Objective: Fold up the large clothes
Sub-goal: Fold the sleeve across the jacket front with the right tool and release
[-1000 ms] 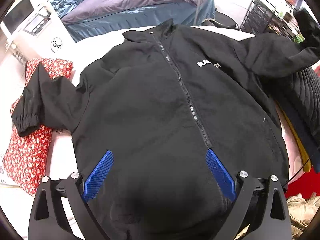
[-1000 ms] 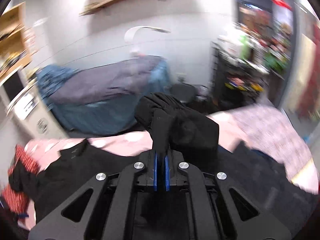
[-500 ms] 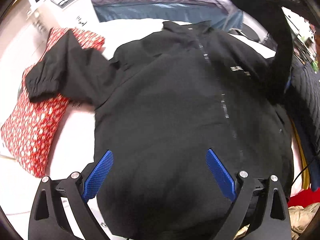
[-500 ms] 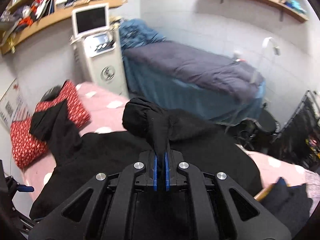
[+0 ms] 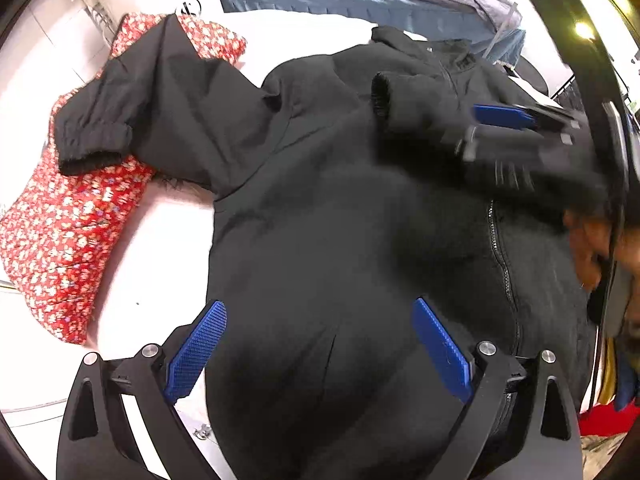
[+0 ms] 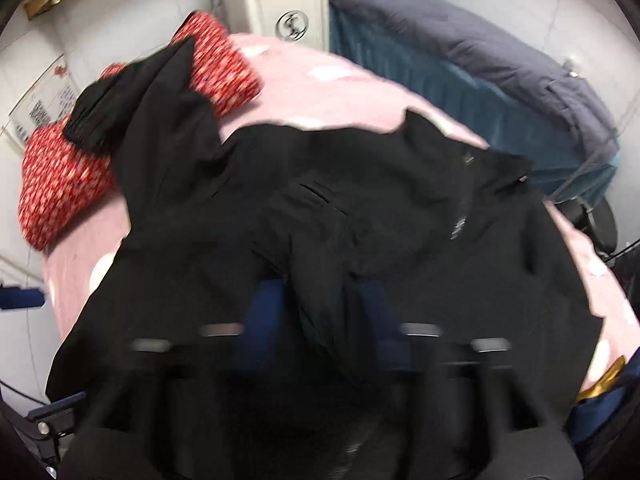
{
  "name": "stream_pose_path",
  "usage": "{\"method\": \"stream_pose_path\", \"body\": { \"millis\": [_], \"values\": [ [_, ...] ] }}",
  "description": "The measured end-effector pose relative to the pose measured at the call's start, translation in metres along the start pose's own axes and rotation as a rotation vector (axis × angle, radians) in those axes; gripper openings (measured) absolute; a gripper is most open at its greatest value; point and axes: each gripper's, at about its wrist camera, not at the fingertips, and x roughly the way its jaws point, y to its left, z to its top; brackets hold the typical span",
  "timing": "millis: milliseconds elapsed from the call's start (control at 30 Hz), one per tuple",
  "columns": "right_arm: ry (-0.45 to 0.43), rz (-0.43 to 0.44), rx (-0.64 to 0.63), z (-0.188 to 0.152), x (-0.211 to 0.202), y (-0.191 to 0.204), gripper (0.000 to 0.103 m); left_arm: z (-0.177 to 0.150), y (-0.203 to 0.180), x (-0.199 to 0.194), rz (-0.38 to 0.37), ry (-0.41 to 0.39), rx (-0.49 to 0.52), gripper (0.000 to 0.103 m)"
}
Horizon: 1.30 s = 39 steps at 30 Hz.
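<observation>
The black jacket (image 5: pixel 340 240) lies spread on the pink bed (image 6: pixel 320 80); only the left wrist view shows the left gripper (image 5: pixel 320 348), jaws wide over its hem. The right gripper (image 6: pixel 320 312) (blurred) clamped the sleeve (image 5: pixel 420 108) a second ago; its jaws have just been opening, and that sleeve now lies folded across the chest between them.

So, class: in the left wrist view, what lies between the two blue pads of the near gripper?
In the left wrist view, only the black jacket lies between the open left gripper pads.

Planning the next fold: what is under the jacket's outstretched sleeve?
The outstretched sleeve, cuff included, lies across a red floral cushion on the pink bedcover. The cushion's middle is hidden beneath the sleeve of the black jacket.
</observation>
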Motion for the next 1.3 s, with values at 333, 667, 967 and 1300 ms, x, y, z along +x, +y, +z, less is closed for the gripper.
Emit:
{"method": "stream_pose_path", "body": {
  "millis": [333, 667, 967, 1300],
  "values": [
    [-0.008, -0.052, 0.255, -0.061, -0.044, -0.075, 0.084, 0.038, -0.015, 0.032, -0.029, 0.039, -0.019, 0.092],
    [0.118, -0.189, 0.454, -0.119, -0.033, -0.153, 0.084, 0.100, -0.084, 0.050, 0.036, -0.094, 0.152, 0.092],
    [0.296, -0.250, 0.410, -0.149, 0.014, -0.163, 0.084, 0.102, -0.135, 0.140, 0.196, 0.072, 0.298, 0.098],
    [0.313, -0.252, 0.431, -0.155, 0.027, -0.168, 0.094, 0.119, -0.109, 0.153, 0.039, 0.137, 0.198, 0.098]
  ]
}}
